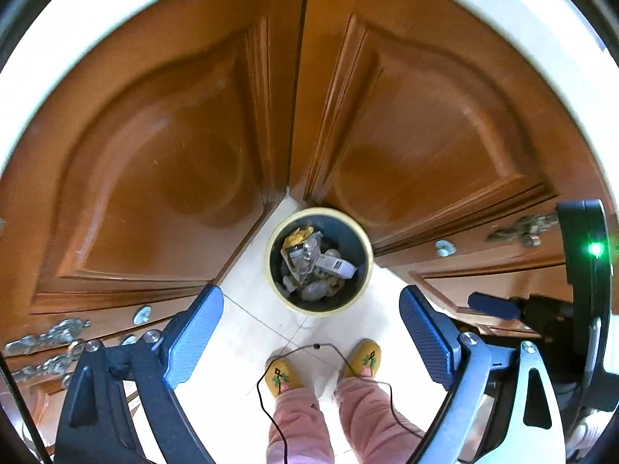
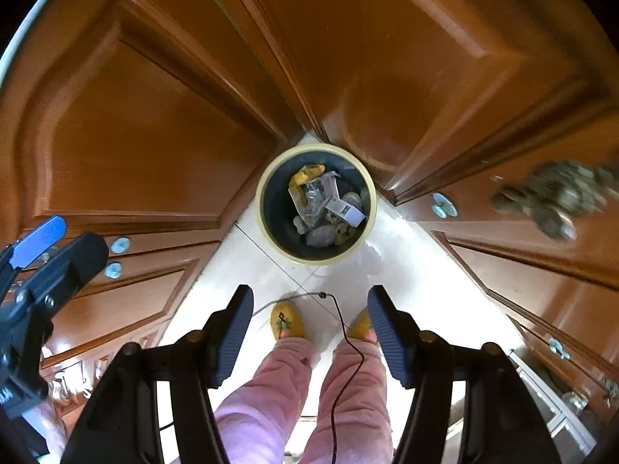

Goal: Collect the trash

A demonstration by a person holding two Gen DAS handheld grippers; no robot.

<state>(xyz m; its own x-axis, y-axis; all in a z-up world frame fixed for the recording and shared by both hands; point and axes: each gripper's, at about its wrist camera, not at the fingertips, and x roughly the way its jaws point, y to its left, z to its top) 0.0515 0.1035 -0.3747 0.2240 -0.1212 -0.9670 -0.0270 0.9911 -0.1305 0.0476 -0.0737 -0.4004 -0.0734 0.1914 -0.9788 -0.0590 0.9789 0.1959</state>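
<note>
Seen from above, the left hand-held gripper (image 1: 311,332) hangs with jaws wide and empty; the right hand-held gripper (image 2: 309,332) beside it is also open, holding nothing. Well below and ahead of both, a round bin (image 1: 271,270) stands on the pale tiled floor (image 1: 247,332) in a corner of wooden cabinet doors (image 1: 154,162). Its rim is cream, its inside dark, and crumpled trash (image 1: 313,266) lies within: clear plastic, a yellow wrapper, a white carton.

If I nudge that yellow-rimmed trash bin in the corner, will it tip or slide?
The trash bin would probably slide rather than tip: it stands upright on glossy floor tile. It looks light, holding mostly crumpled wrappers. The cabinet doors close behind would likely stop it.
</note>
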